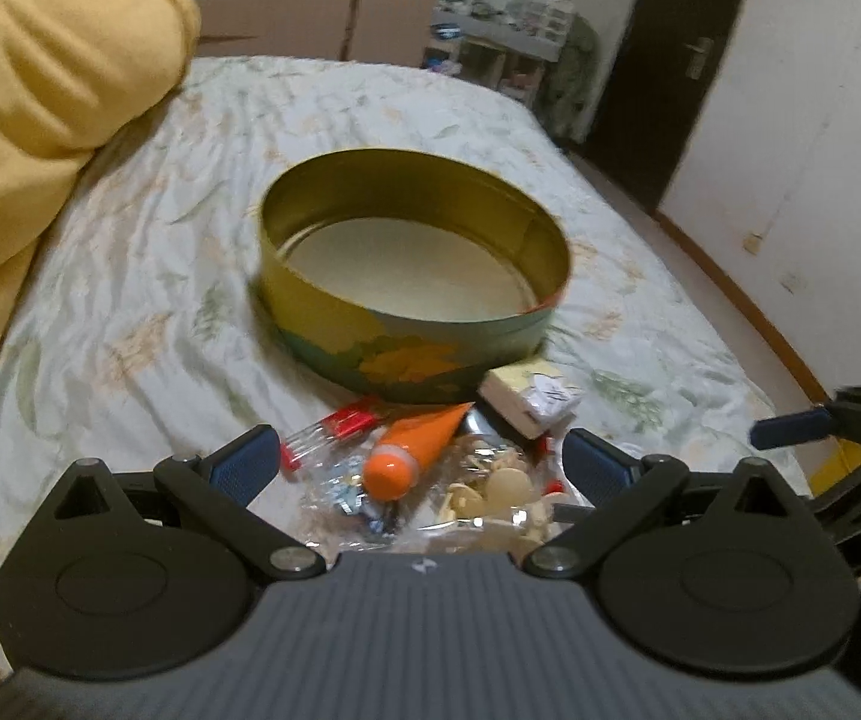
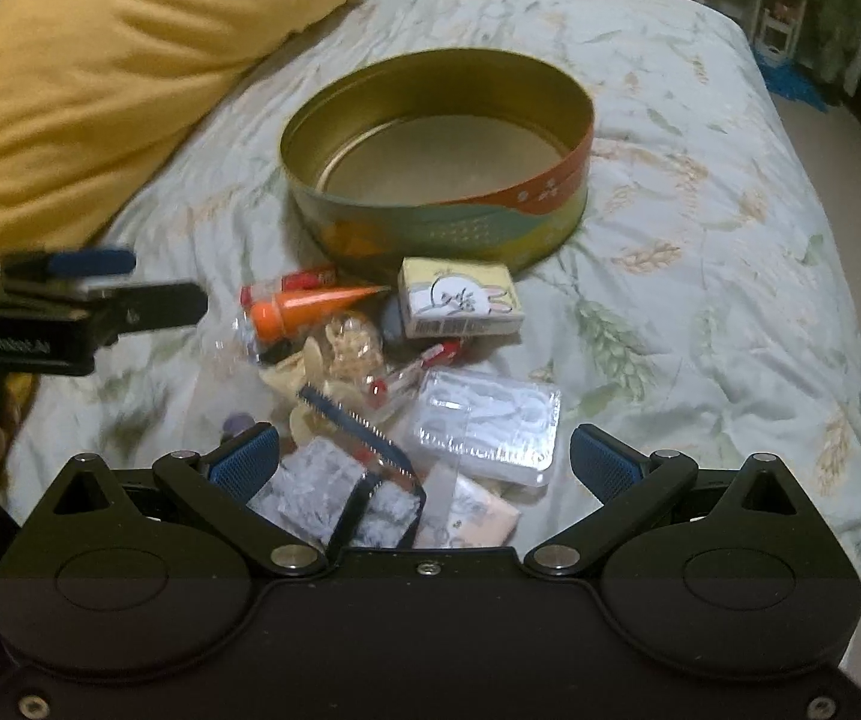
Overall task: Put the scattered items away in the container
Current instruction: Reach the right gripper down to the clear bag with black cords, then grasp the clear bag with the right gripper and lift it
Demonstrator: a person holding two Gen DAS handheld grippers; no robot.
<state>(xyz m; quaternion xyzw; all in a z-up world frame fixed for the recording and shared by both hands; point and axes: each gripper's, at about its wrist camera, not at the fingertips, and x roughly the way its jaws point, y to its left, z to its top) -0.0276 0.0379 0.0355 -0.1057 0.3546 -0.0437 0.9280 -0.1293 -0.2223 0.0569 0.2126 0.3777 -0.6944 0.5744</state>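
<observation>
A yellow pillow (image 2: 130, 60) is lying along the bed's (image 2: 700, 240) left edge. Both hand-held grippers — left (image 1: 421, 468), right (image 2: 424, 462) — are hovering open over the scattered items (image 2: 382, 372) beside the empty tin (image 2: 436, 162). The orange tube (image 2: 310, 306) — probably light, squashy — is best pinched mid-body.

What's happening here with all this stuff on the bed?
A person is holding two handheld grippers over a pile of small items on a floral bedspread. The round tin behind the pile is empty. An orange tube, a bunny-print box, a clear plastic case and some small packets lie beside it. Left gripper and right gripper are both open, holding nothing; no item is in the tin yet.
</observation>
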